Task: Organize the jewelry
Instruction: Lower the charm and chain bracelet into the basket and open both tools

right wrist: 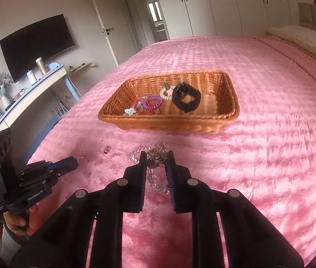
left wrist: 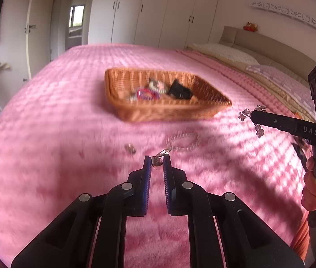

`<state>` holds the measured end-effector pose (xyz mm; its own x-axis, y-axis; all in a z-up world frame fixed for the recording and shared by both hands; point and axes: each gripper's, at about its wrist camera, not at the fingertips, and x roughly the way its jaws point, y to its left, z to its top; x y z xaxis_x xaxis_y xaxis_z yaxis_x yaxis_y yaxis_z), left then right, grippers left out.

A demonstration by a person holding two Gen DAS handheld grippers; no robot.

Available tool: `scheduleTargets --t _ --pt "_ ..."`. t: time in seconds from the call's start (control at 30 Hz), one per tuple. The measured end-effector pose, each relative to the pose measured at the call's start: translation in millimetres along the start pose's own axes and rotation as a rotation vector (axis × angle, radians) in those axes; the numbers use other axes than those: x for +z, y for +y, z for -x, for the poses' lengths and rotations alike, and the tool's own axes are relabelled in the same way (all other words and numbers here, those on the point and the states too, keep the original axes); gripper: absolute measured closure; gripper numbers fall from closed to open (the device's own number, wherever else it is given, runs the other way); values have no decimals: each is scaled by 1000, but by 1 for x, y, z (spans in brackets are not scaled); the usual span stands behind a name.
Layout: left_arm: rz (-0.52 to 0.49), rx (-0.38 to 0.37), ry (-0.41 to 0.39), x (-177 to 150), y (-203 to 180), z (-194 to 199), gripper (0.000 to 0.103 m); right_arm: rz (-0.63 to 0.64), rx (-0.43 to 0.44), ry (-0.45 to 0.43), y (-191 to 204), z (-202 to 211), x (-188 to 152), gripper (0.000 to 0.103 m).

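Left gripper [left wrist: 157, 162] pinches a small earring [left wrist: 160, 156], apparently; right gripper [right wrist: 156, 159] pinches a clear beaded bracelet [right wrist: 156, 154] near the basket [right wrist: 169, 120].

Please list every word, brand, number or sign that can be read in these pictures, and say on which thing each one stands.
"DAS": on the side of the right gripper, seen from the left wrist.
"GenRobot.AI": on the body of the left gripper, seen from the right wrist.
A small label lower on that body: too small to read.
The wall decoration: figures only, no words.
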<state>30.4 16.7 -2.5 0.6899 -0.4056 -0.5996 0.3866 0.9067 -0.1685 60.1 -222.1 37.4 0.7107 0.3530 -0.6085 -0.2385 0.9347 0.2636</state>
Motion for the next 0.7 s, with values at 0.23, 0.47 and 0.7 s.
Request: scheduleTargets --t 0.23,0.47,0.7 --pt "-33 -21 -92 63 -8 4 94 33 -45 -49 -9 -9 59 87" --pt "-21 -23 -88 114 -4 -44 94 -12 -72 -3 -40 -64 106 87" --pt "-7 -5 -7 125 4 -109 94 -52 -113 108 -70 -124 108 87"
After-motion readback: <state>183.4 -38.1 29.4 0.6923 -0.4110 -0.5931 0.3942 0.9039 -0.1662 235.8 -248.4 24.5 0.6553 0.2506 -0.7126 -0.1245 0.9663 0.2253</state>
